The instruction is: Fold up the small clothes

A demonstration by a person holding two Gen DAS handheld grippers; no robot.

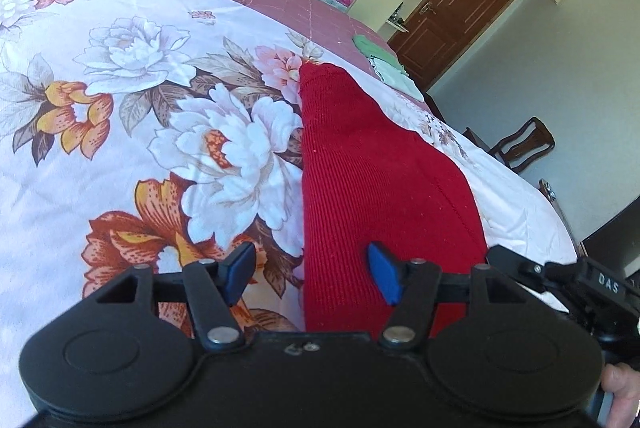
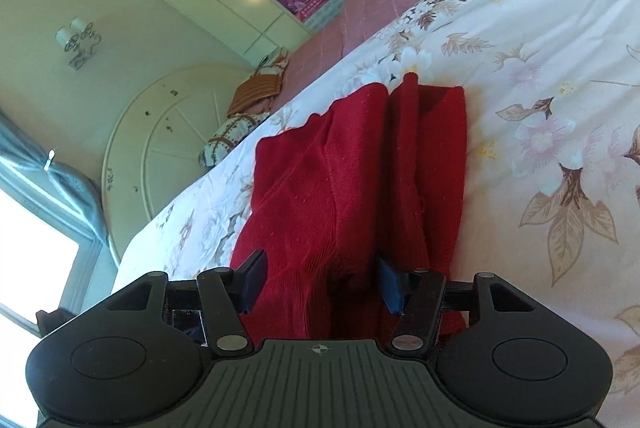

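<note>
Red knit garment point(image 2: 360, 163) lies partly folded, still rumpled, on the bed point(image 1: 120, 167); left tool point(image 1: 312, 274) and right tool point(image 2: 320, 282) both spread, gripping nothing; tidying remains.

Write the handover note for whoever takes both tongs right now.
Left tongs: open, holding nothing, over the near edge of the red knit.
Right tongs: open, with cloth of the red knit between the pads, not gripped.
The knit lies on the floral bedspread, folded lengthwise but bunched and rumpled on the right tongs' side.
Folded green clothes sit at the far edge of the bed.
Left: smooth the knit, finish folding it.
</note>
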